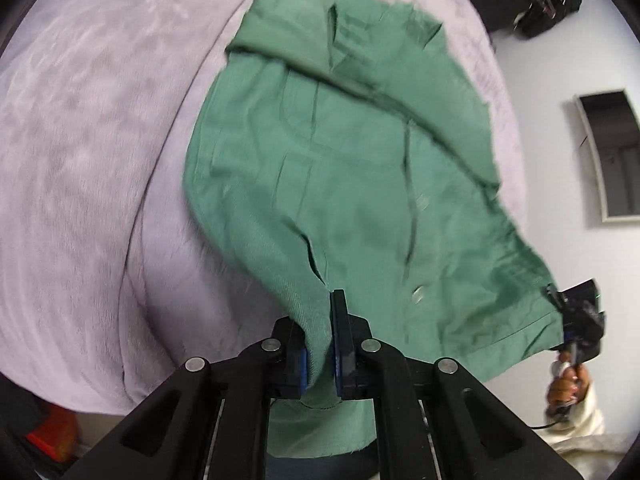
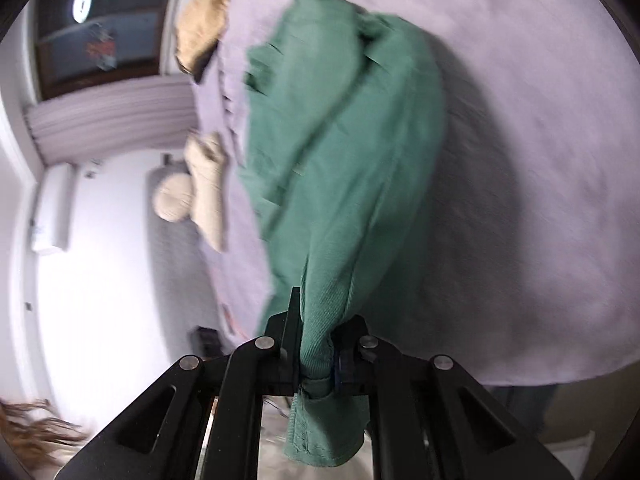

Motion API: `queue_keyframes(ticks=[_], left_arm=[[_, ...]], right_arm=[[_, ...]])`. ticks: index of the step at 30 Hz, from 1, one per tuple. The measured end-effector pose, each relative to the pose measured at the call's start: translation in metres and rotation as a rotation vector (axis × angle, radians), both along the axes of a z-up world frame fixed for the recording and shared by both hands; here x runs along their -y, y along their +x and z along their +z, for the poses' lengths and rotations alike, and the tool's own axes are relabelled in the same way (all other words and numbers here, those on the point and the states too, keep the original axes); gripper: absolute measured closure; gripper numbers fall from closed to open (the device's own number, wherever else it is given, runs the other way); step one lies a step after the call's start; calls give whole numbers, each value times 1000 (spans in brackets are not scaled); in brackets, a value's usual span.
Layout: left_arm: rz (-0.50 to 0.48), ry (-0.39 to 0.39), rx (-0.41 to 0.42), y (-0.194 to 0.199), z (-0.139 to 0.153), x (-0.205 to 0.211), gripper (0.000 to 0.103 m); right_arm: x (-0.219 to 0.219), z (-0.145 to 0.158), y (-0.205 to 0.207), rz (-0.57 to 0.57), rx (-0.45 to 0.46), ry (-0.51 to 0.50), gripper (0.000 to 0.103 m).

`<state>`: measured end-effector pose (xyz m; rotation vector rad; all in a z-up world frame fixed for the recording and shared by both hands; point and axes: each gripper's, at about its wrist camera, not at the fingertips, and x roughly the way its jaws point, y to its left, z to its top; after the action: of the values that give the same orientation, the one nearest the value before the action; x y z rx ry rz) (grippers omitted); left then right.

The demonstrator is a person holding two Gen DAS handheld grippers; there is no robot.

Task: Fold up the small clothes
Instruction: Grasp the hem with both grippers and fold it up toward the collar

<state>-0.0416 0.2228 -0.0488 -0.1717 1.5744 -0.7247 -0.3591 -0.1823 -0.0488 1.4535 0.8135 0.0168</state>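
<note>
**A:** so where's the garment at; the green shorts (image 1: 340, 152) fill the middle of the left wrist view, stretched over the lilac bed (image 1: 88, 128); upper end looks like it's lying on the blanket, lower end lifted

**B:** yep; left tongs (image 1: 334, 344) at bottom centre are squeezed tight on a bunched edge of the fabric, cloth hanging out below the fingers; right tongs (image 1: 576, 312) show at the lower right of that same view, pinching the other corner

**A:** and in the right wrist view the right tongs (image 2: 320, 356) are clamped closed on a thick folded hem at bottom centre; shorts (image 2: 344, 152) run up the middle; everything's a bit motion-blurred

**B:** tan cushions (image 2: 202, 26) sit upper left there
</note>
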Motion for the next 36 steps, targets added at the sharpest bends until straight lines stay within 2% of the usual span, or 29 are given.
queue_keyframes(ticks=[4,9,14,17,21,26,28,30,31,32,33,34,35,36], left_arm=[[-5,-80,31,37,33,21,93],[-14,-174,53,111,61,54,93],[12,-172,111,184,71,88,93],[41,-105,171,216,61,108,93],[35,60,234,235,29,146,92],[55,181,221,243,-7,163,92],[66,221,204,246,-15,161,84],[77,208,197,247,-15,156,83],[82,203,206,247,-11,152,79],[84,213,224,246,-6,149,49],[93,236,256,246,2,145,8],[107,253,304,245,12,139,0],[111,250,340,245,21,136,0],[105,247,347,247,27,133,0]], right_arm=[[15,25,30,-107,110,24,91],[33,52,76,-200,193,5,91],[71,68,104,-302,246,18,91],[101,58,129,-345,225,37,91],[148,18,163,-377,126,88,91],[186,-35,220,-311,-27,115,88],[193,-47,235,-294,-58,114,87],[201,-60,244,-288,-83,137,83],[204,-65,247,-285,-89,148,80],[207,-67,249,-281,-85,158,70],[209,-68,249,-277,-77,166,56],[211,-68,250,-273,-71,168,46],[214,-66,252,-269,-62,165,32],[216,-63,253,-264,-51,157,31]])
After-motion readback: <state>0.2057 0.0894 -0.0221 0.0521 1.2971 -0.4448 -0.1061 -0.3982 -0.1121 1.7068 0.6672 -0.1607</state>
